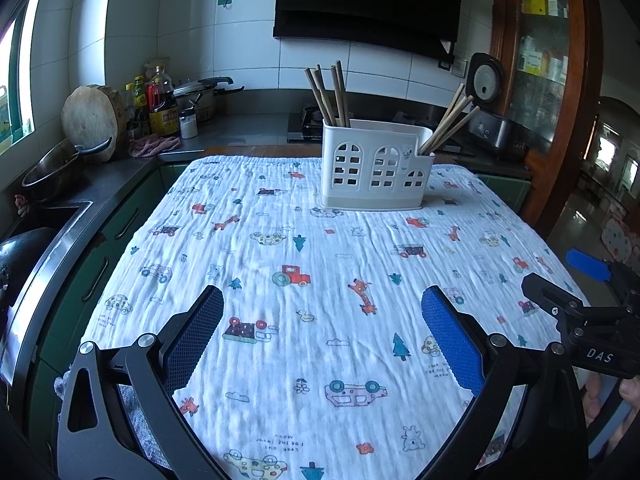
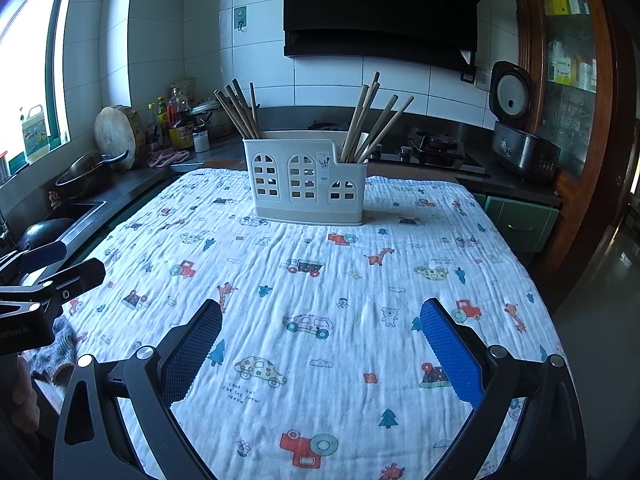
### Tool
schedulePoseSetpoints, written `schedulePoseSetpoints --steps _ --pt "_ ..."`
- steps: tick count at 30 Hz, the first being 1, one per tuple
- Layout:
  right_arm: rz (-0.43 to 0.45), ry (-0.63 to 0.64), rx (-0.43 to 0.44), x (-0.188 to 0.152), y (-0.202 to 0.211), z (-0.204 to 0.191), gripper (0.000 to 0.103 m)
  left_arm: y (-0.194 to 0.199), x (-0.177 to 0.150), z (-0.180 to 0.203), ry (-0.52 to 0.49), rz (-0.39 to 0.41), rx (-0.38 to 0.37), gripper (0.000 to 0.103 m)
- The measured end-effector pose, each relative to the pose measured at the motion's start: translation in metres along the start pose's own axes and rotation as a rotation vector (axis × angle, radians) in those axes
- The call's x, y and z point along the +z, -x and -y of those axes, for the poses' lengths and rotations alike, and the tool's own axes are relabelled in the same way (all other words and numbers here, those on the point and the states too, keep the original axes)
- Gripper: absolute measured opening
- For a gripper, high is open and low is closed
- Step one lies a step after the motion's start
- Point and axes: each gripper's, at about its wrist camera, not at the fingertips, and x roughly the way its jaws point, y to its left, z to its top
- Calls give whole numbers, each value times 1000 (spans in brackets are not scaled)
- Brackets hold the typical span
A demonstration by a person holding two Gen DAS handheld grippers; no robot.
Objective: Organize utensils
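Both claws, left [image 1: 322,334] and right [image 2: 320,344], spread wide and empty over the cartoon-print cloth surface [image 1: 280,248], wooden chopsticks [image 2: 240,114] already split between end compartments of the white arched-window plastic caddy [image 2: 306,178] at the far edge; a clumsy reach could tip it; tiled kitchen behind.

I count one white utensil holder [image 2: 306,178] on my table [image 2: 320,320], which wears one printed cloth [image 1: 312,300]. In the holder stand two bunches of chopsticks: the left bunch [image 2: 240,114] shows about five sticks, the right bunch [image 2: 372,122] about five too, though they overlap and I cannot be sure. I hold two tools, my left tool [image 1: 322,312] and right tool [image 2: 320,326], each with two fingers.
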Motion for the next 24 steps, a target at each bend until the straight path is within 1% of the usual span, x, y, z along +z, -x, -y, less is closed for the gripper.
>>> schedulePoseSetpoints --steps 6,9,16,18,21,24 --pt "-1 -3 0 0 -1 1 96 0 0 -1 10 -1 2 98" --pt "0 -2 1 0 0 1 96 0 0 -3 21 -4 -9 98" --pt "0 1 9 0 -1 -1 96 -1 -1 2 -18 -6 25 98" --pt "0 4 8 -1 -1 -2 96 -1 -1 2 -19 -8 22 98" --pt "1 5 9 0 0 -3 96 -4 -1 0 -18 -23 43 98" --pt "4 4 11 0 1 -3 96 -1 0 -2 -8 -8 42 98"
